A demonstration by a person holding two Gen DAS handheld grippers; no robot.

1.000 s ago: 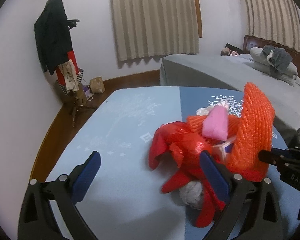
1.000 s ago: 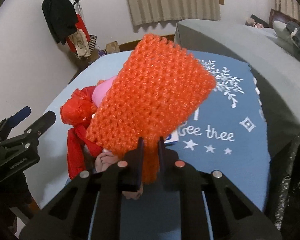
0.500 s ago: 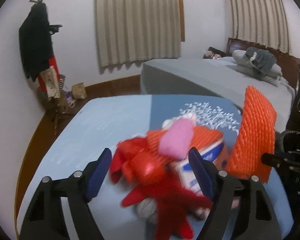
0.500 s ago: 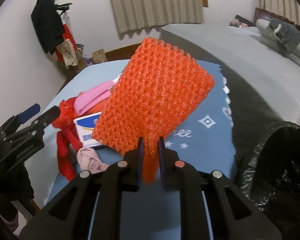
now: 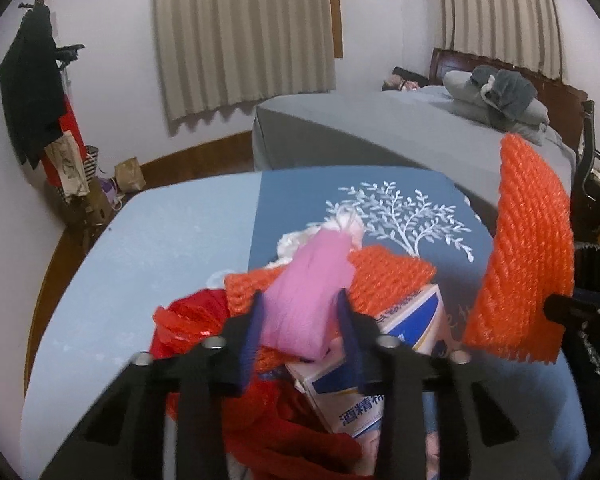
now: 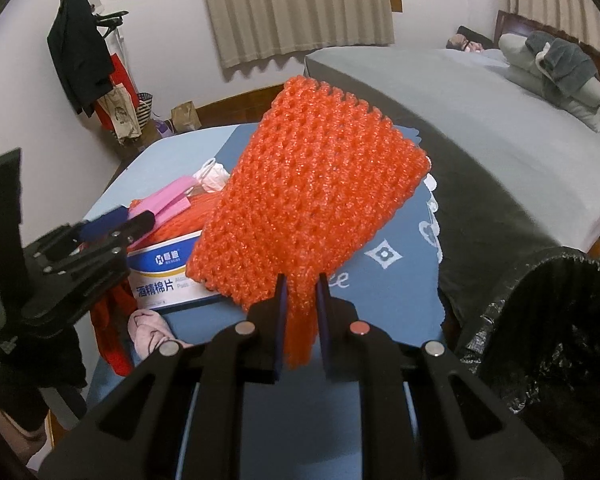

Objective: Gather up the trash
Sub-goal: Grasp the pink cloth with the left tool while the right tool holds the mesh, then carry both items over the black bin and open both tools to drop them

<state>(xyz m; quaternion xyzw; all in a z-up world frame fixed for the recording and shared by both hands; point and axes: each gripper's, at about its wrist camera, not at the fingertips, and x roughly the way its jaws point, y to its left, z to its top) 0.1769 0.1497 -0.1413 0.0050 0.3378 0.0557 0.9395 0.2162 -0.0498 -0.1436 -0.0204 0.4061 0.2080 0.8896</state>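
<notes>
My right gripper is shut on an orange foam net and holds it up above the blue table; the net also shows in the left wrist view. My left gripper is shut on a pink wrapper on top of the trash pile; the wrapper also shows in the right wrist view. The pile holds a second orange net, a red plastic bag, a white and blue box, and white tissue. A bin with a black liner stands at the right.
The blue tablecloth has a white tree print. A grey bed with pillows lies behind the table. A coat rack with clothes and bags stands at the far left wall. A pink cloth wad lies at the table's near edge.
My left gripper has moved in and closed on the pink wrapper. My right gripper has carried the orange net rightward toward the bin.
</notes>
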